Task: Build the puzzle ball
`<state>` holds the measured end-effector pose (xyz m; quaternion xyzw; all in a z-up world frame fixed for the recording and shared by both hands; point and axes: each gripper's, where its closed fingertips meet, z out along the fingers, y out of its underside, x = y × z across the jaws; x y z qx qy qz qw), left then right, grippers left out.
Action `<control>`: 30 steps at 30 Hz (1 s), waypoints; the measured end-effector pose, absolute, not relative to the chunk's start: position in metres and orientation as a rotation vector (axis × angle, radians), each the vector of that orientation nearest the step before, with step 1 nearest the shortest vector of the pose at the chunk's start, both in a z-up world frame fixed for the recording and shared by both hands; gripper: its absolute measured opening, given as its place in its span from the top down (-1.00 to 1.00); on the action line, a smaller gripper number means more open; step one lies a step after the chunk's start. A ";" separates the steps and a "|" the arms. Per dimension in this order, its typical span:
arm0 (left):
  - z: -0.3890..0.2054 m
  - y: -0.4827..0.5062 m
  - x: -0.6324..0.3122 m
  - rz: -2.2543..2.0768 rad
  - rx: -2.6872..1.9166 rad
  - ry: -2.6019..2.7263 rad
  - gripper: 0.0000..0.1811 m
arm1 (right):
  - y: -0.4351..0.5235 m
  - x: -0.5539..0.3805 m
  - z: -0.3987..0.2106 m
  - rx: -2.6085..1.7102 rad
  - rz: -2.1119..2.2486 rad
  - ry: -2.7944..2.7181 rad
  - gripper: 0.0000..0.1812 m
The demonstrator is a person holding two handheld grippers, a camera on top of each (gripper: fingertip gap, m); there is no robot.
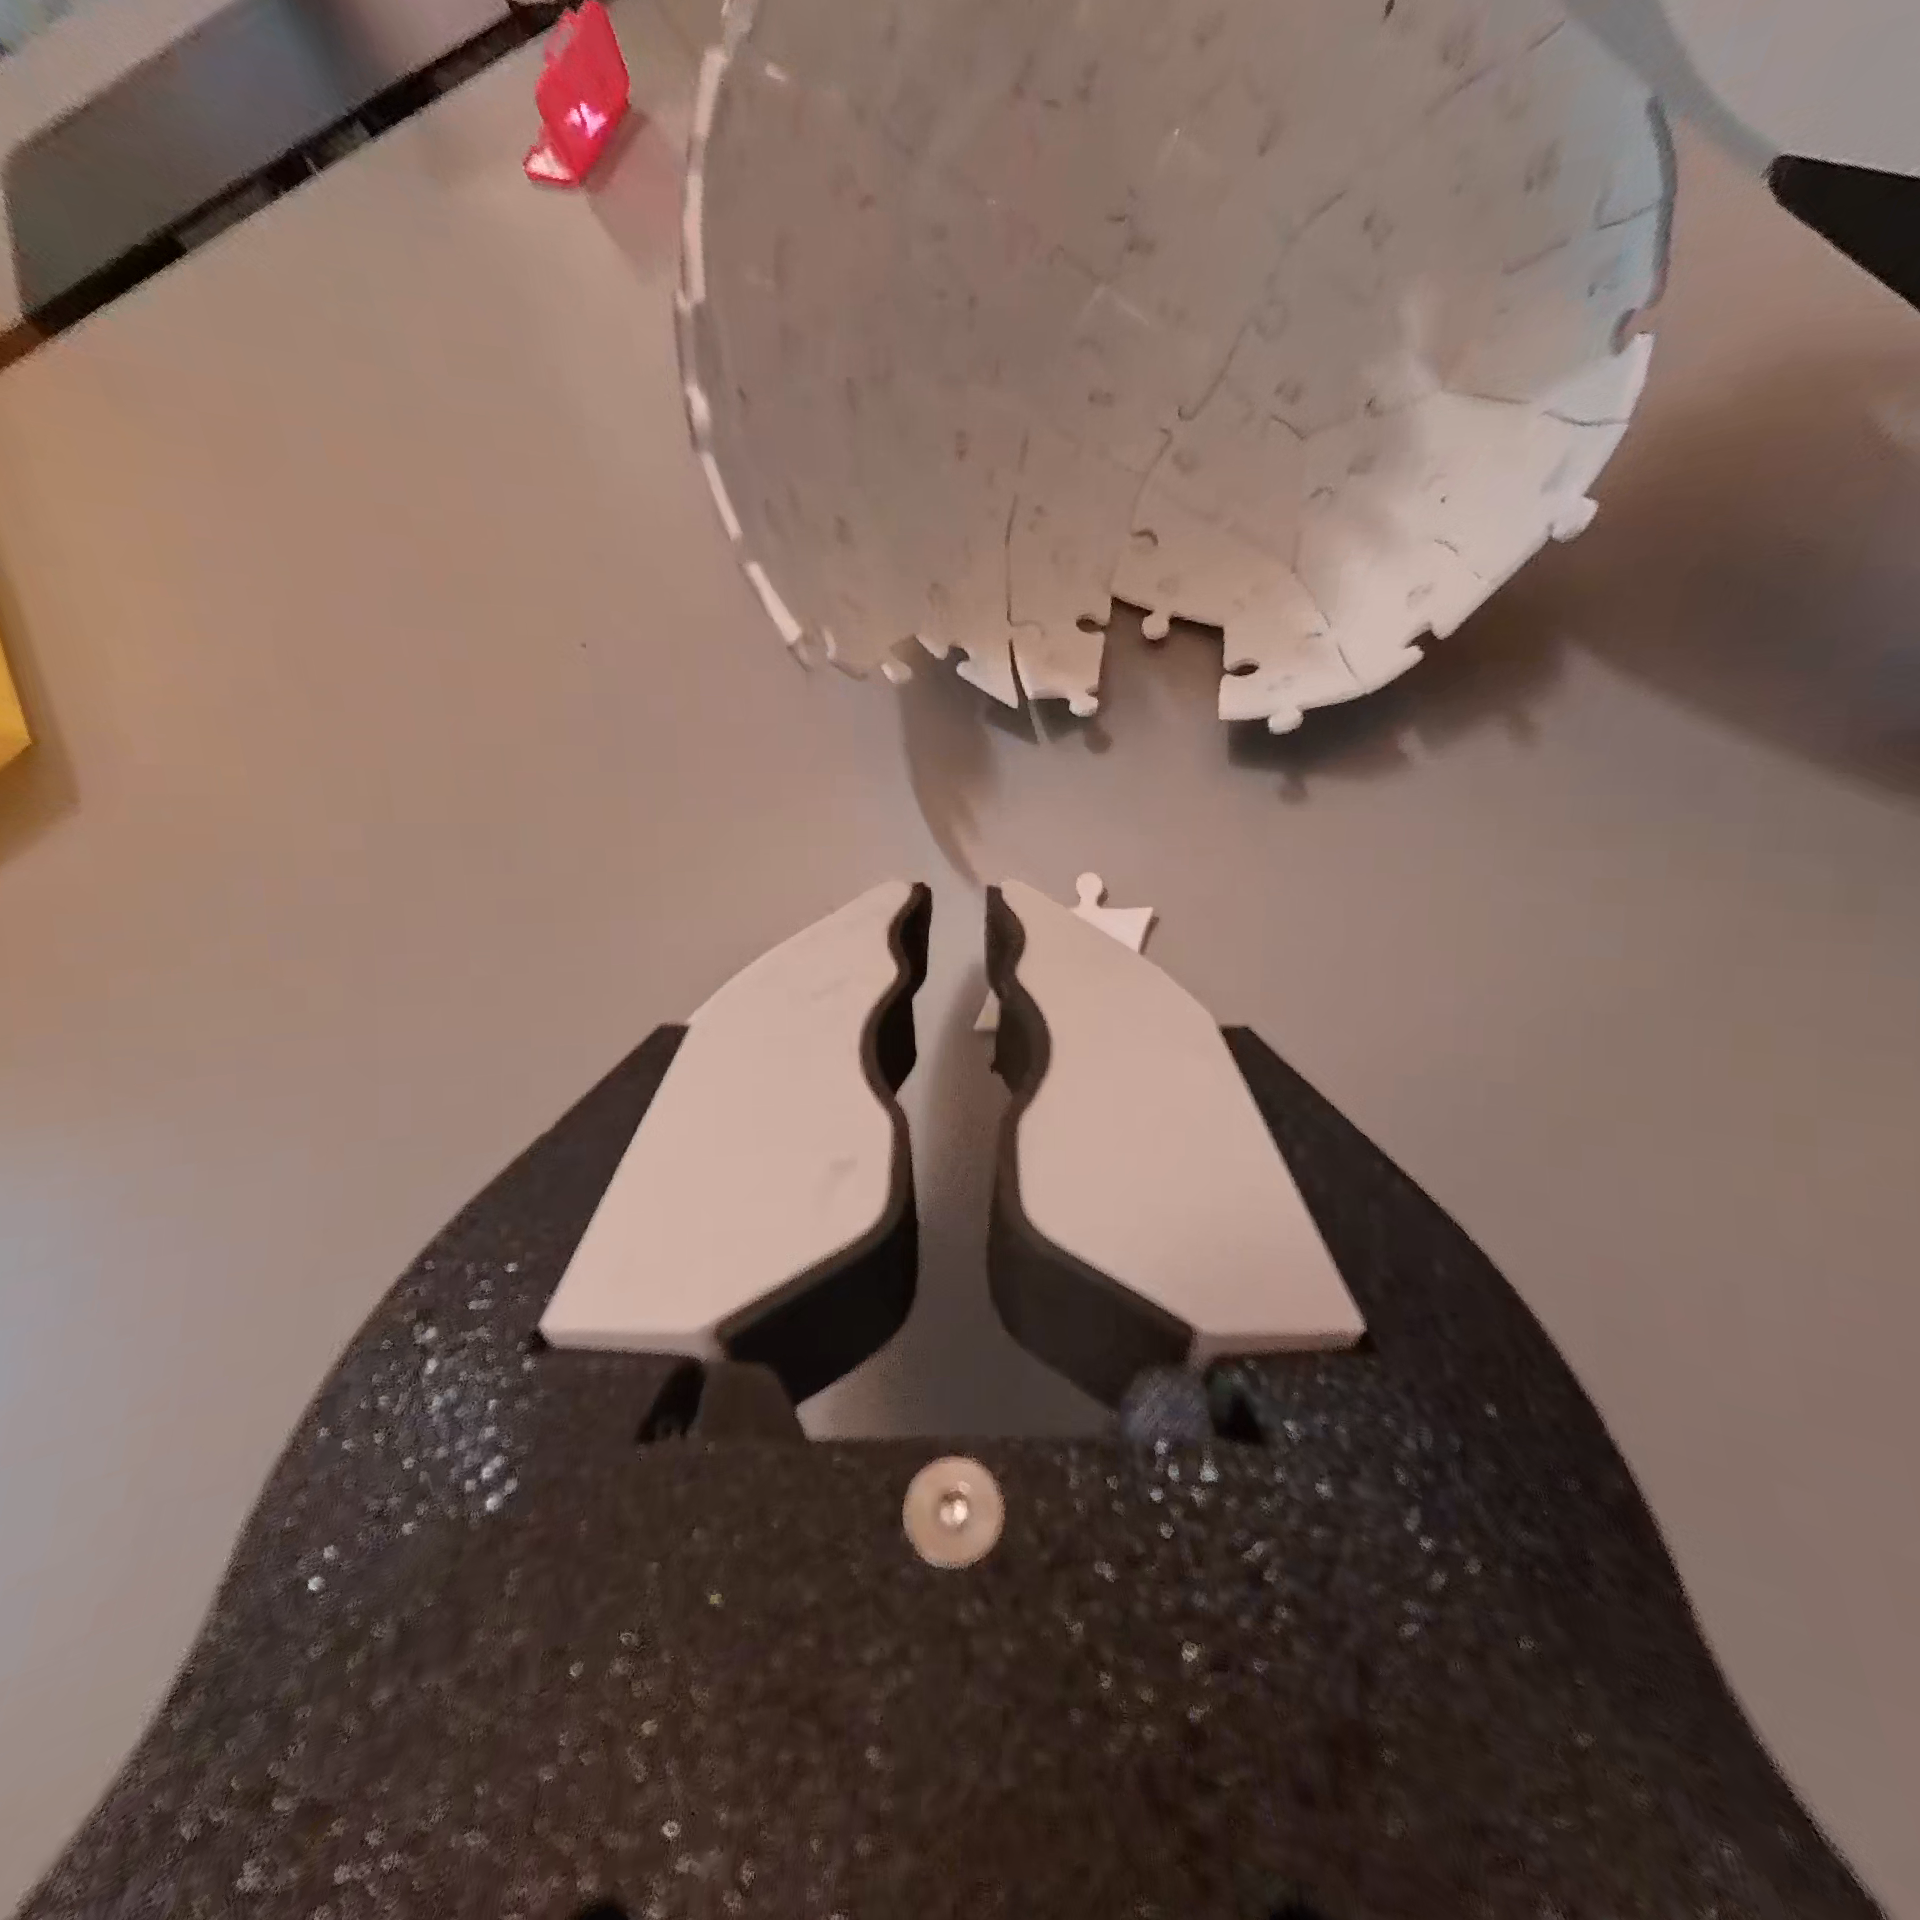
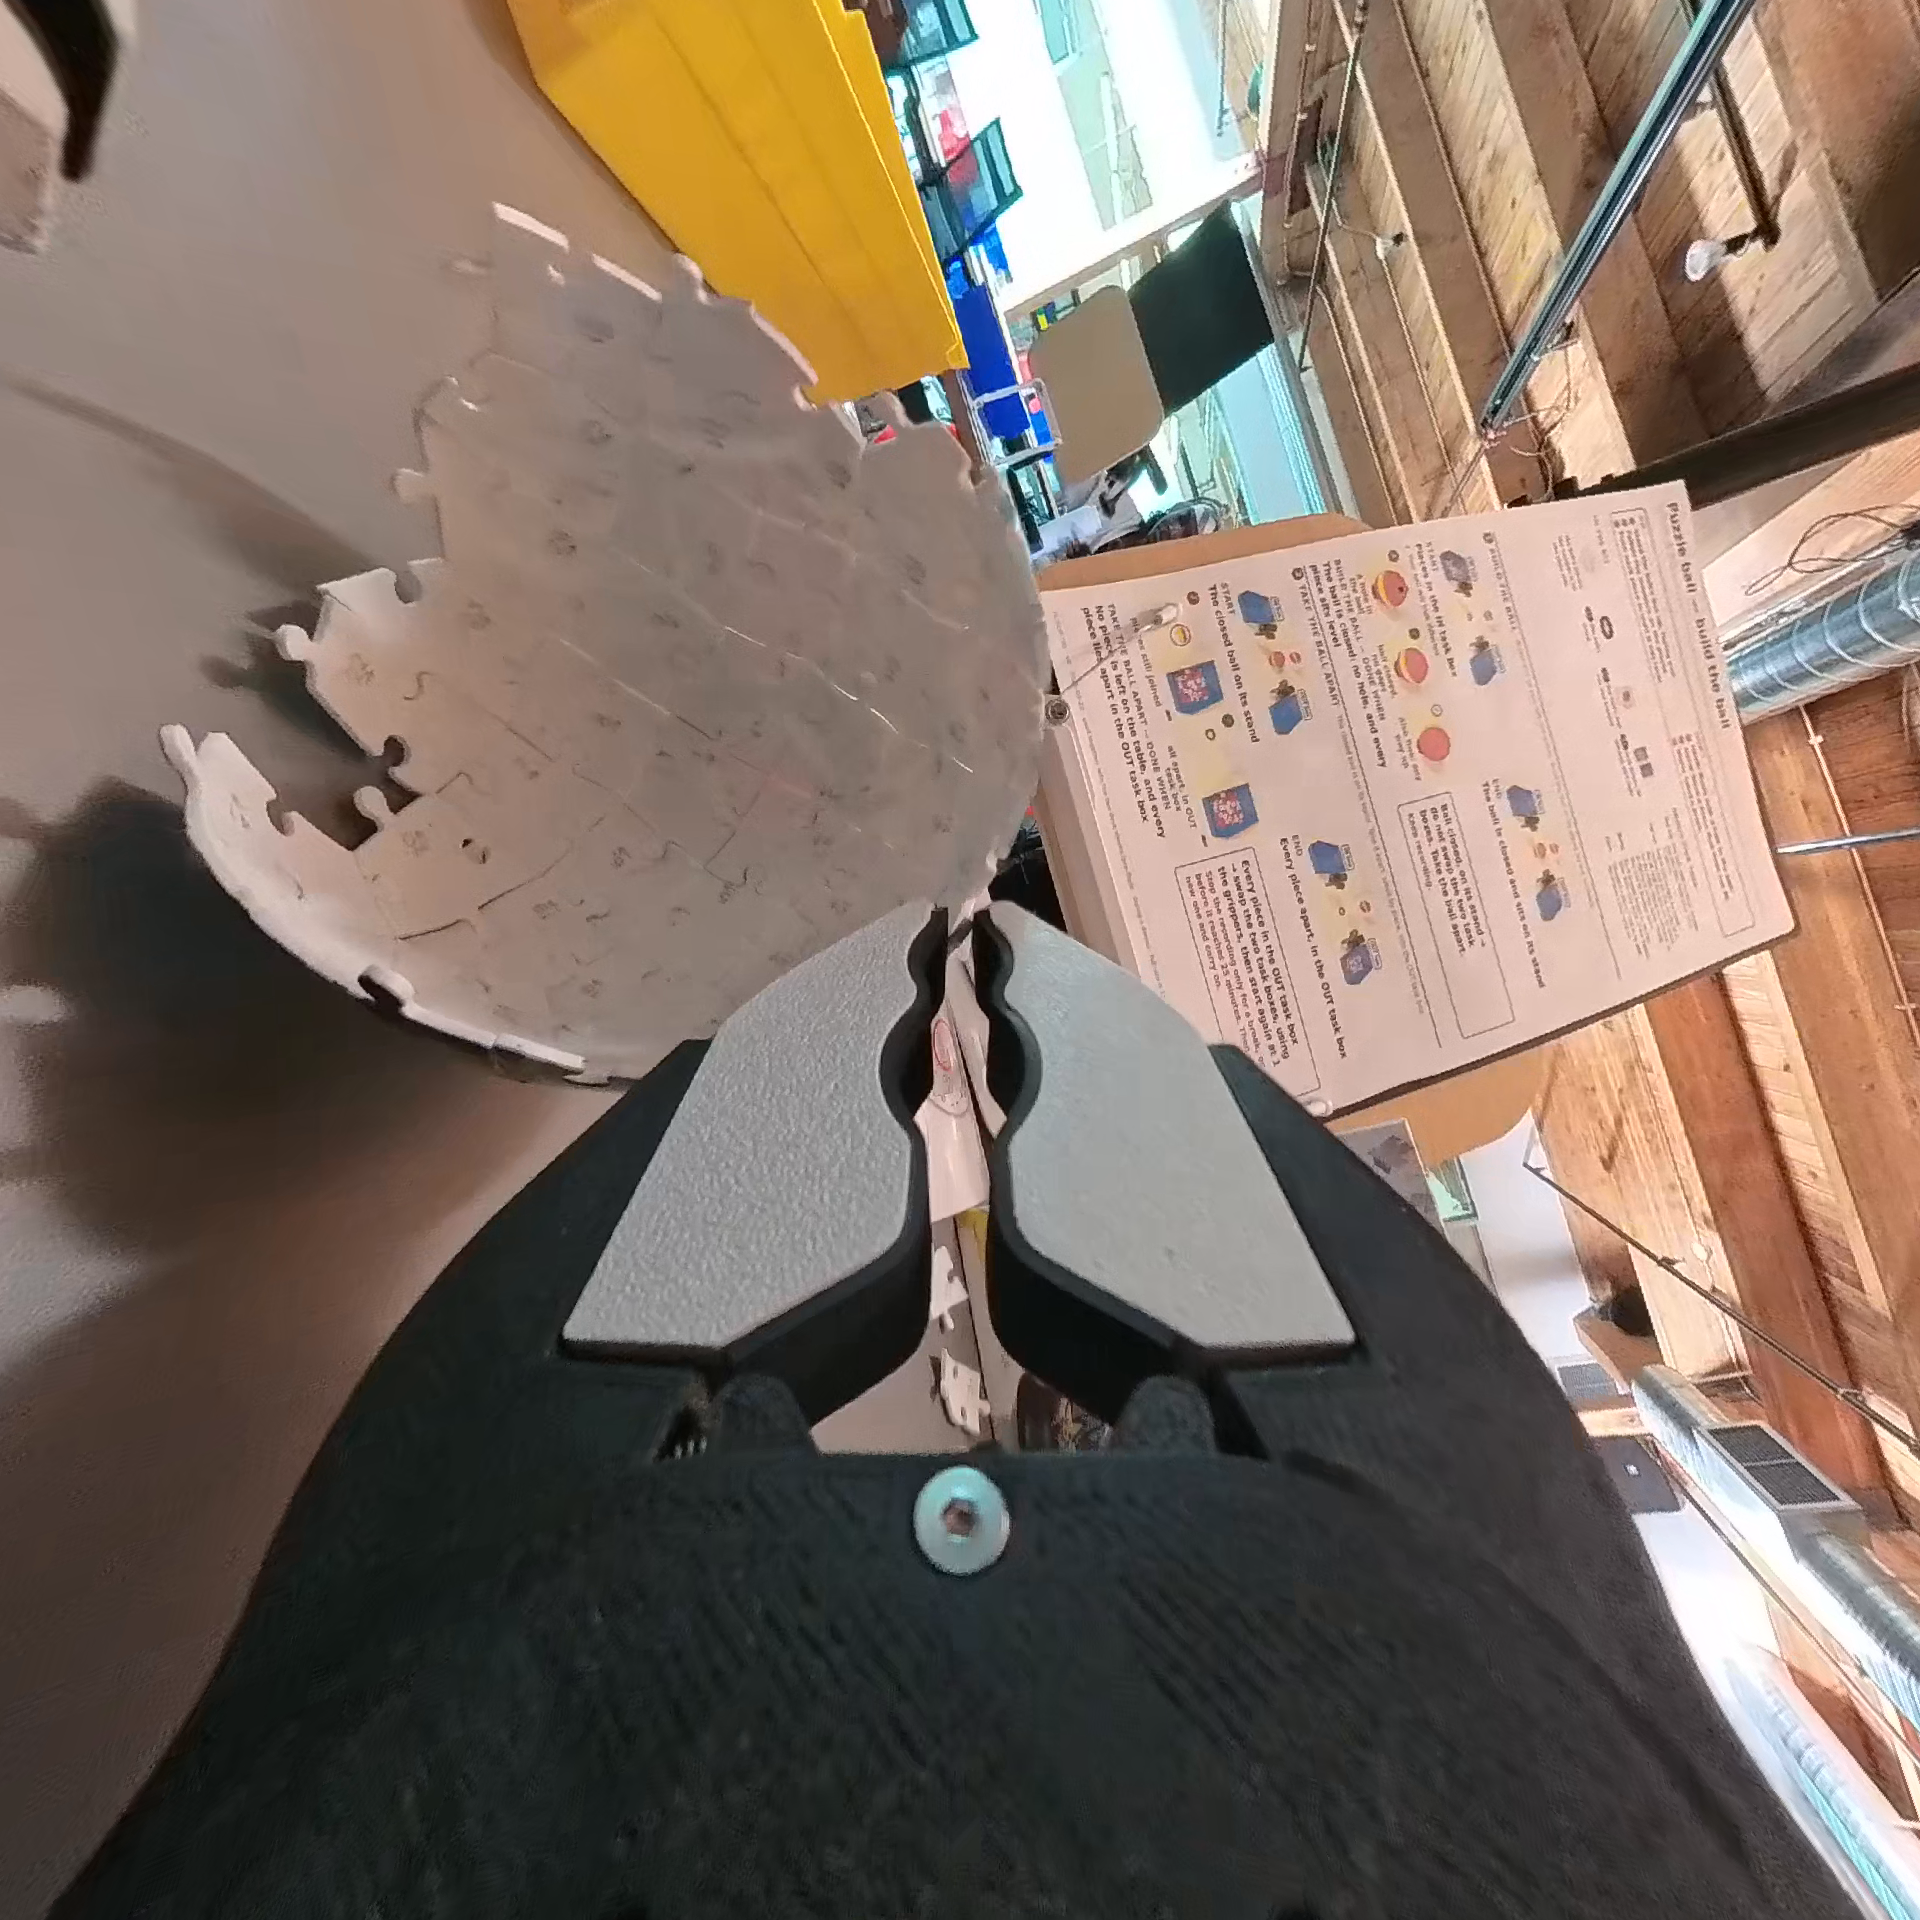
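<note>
Matt white puzzle shell (image 1: 1195,343); grainy black plastic claw (image 1: 958,896).

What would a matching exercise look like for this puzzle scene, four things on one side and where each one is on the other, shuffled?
Things:
1. half-built puzzle ball
2. loose puzzle piece
3. red object
4. yellow bin

Places:
A. flat on the table, just past the left gripper tips
B. behind the ball, at the top of the right wrist view
C. rim pinched in the right gripper
D. far back on the table, left of the ball in the left wrist view

Pairs: 1-C, 2-A, 3-D, 4-B
</note>
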<state>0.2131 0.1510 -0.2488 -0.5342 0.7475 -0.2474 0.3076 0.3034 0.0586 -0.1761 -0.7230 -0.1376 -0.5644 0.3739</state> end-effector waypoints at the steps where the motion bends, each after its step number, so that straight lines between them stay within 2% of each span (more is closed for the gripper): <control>1: -0.250 0.153 0.211 -0.658 -1.433 1.984 0.88 | 0.058 0.304 -0.176 -1.853 -1.448 -0.351 0.95; 8: -0.260 0.154 0.194 -0.809 -1.617 2.056 0.72 | 0.055 0.305 -0.179 -1.859 -1.459 -0.338 0.95; 14: -0.276 0.142 0.194 -0.719 -1.569 2.120 0.54 | 0.056 0.304 -0.178 -1.852 -1.462 -0.347 0.95; 18: -0.277 0.136 0.197 -0.742 -1.594 2.127 0.70 | 0.058 0.301 -0.176 -1.838 -1.466 -0.366 0.95; 25: -0.276 0.142 0.191 -0.708 -1.303 2.342 0.70 | 0.059 0.299 -0.175 -1.828 -1.469 -0.379 0.95; 27: -0.275 0.153 0.194 -0.686 -1.317 2.318 0.58 | 0.059 0.299 -0.175 -1.828 -1.466 -0.381 0.95; 30: -0.277 0.157 0.193 -0.719 -1.389 2.321 0.57 | 0.060 0.297 -0.175 -1.823 -1.468 -0.388 0.95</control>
